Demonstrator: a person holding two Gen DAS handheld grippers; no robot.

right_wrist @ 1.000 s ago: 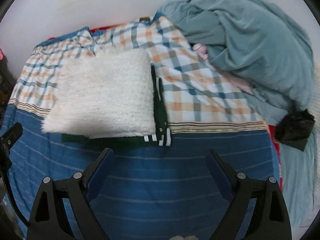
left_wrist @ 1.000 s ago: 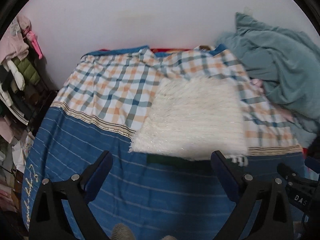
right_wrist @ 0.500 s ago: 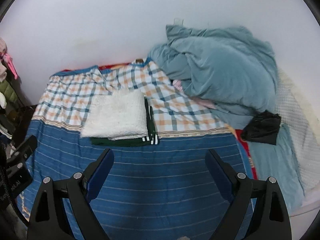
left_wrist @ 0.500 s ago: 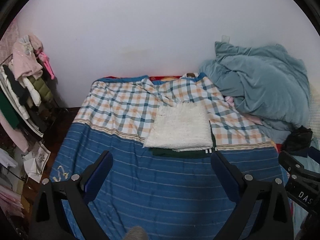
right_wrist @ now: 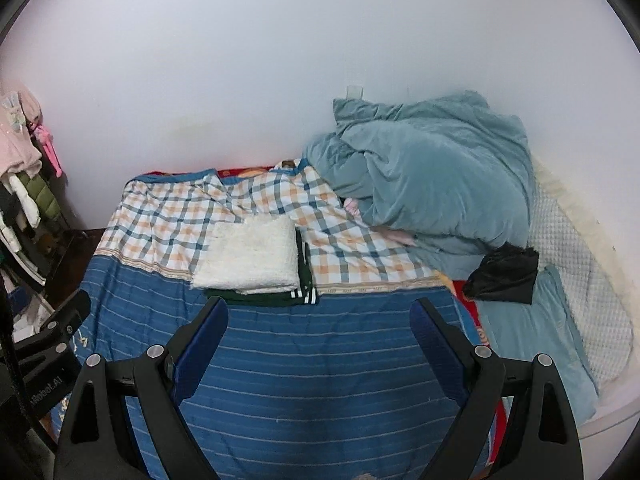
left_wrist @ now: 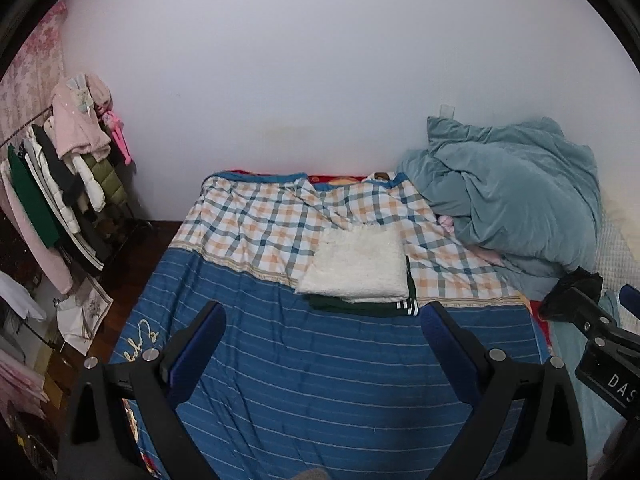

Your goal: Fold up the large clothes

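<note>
Left wrist view: both spread, empty hand-held grippers are now pulled well back from the folded white garment, so that fold is judged finished

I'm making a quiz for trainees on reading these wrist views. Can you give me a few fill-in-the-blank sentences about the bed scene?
1. The folded white fluffy garment lies on top of a folded dark ____ garment.
2. The jaws of the left gripper and the right gripper stand ____, holding nothing.
3. The crumpled teal blanket is heaped against the ____.
4. The black bag lies to the ____ of the folded stack.

Missing words: green; open; wall; right
</note>
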